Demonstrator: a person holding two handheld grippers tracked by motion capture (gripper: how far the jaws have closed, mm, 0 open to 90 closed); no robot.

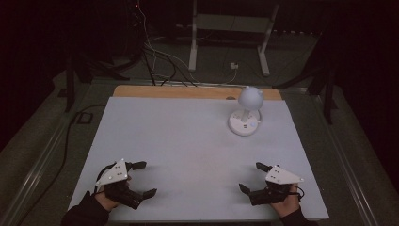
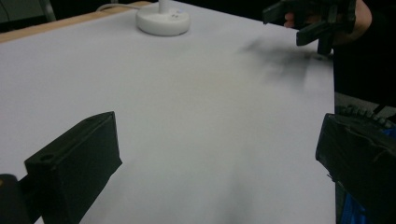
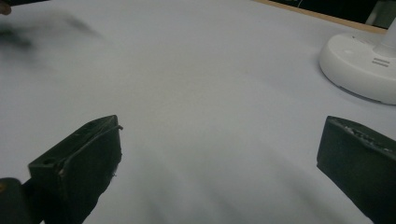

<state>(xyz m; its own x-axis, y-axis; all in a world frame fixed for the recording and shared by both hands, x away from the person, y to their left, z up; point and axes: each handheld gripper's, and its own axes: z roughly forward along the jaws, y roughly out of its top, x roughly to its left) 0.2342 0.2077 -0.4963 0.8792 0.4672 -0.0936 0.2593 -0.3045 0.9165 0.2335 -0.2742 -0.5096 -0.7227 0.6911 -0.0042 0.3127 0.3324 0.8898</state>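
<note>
While both hands sit low at the near edge of the pale grey-white desk (image 1: 188,141), nothing is being held at all. The left hand-held gripper (image 1: 141,179) is at the near left corner with its black jaws spread wide, bare desk between them. The right hand-held gripper (image 1: 251,178) mirrors it at the near right corner, jaws also spread wide and empty, pointing in toward the middle.

The only object on the surface is a small white desk lamp with a round base and a ball-shaped head (image 1: 245,113), standing upright toward the far right. It's well apart from both grippers, nearer to the right one, which catches the round base (image 3: 362,70) off to its upper right. From the left gripper view the lamp base (image 2: 163,19) sits far across the desk, with the other gripper (image 2: 303,21) at the top right.

Loads of open room: the whole middle and left of the desk is bare. A strip of wooden edge (image 1: 188,92) runs along the far side, just behind the lamp. Beyond that it's dark floor with tangled cables (image 1: 160,61) and a white metal stand frame (image 1: 230,33).
</note>
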